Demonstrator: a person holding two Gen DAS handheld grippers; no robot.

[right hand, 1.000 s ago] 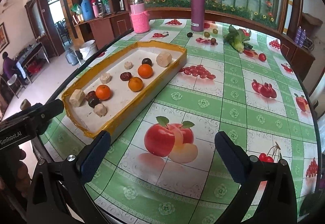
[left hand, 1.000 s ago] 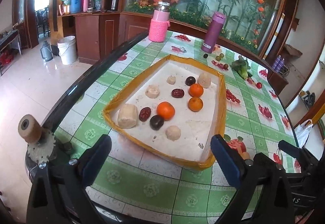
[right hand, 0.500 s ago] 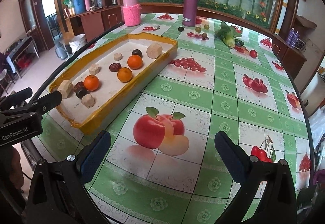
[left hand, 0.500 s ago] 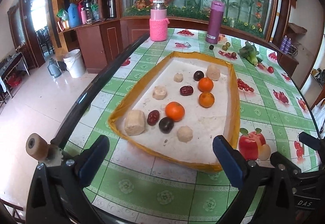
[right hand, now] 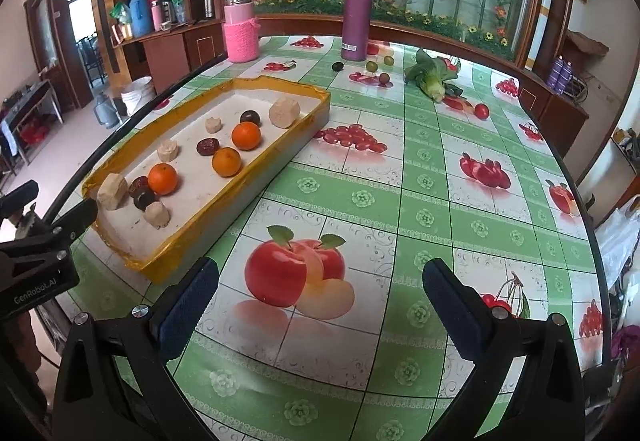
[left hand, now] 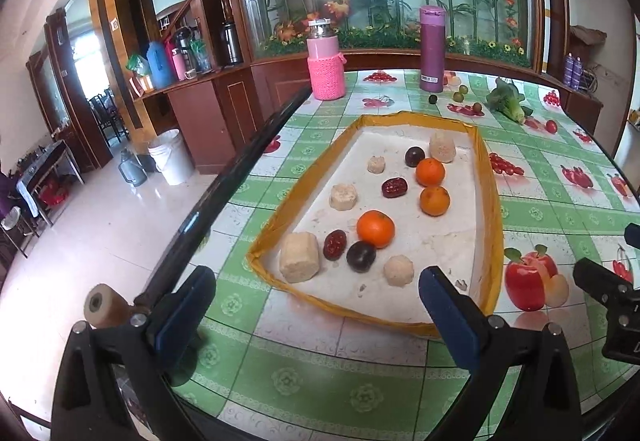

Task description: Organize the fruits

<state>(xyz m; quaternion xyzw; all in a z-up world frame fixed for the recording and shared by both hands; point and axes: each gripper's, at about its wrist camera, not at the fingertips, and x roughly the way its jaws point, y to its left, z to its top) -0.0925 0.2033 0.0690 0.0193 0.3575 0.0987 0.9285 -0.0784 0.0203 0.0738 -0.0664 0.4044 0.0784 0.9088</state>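
A yellow-rimmed white tray (left hand: 490, 201) (right hand: 256, 177) lies on the green fruit-print tablecloth. It holds three oranges (left hand: 375, 229) (right hand: 162, 179), dark plums (left hand: 361, 256), red dates (left hand: 394, 187) and several beige chunks (left hand: 299, 257). My left gripper (left hand: 316, 305) is open and empty, just in front of the tray's near edge. My right gripper (right hand: 320, 293) is open and empty over the cloth, to the right of the tray. Loose small fruits (right hand: 372, 65) lie at the far end of the table.
A pink-sleeved flask (left hand: 326, 69) (right hand: 241, 37) and a purple bottle (left hand: 432, 49) (right hand: 357, 17) stand at the far edge. A green vegetable (right hand: 434, 79) and a red fruit (right hand: 482, 111) lie far right. The table's dark edge (left hand: 224, 185) runs along the left.
Both grippers have shifted slightly; the views have swung a little, so the tray sits more to the right in the left view. Nothing was picked up.
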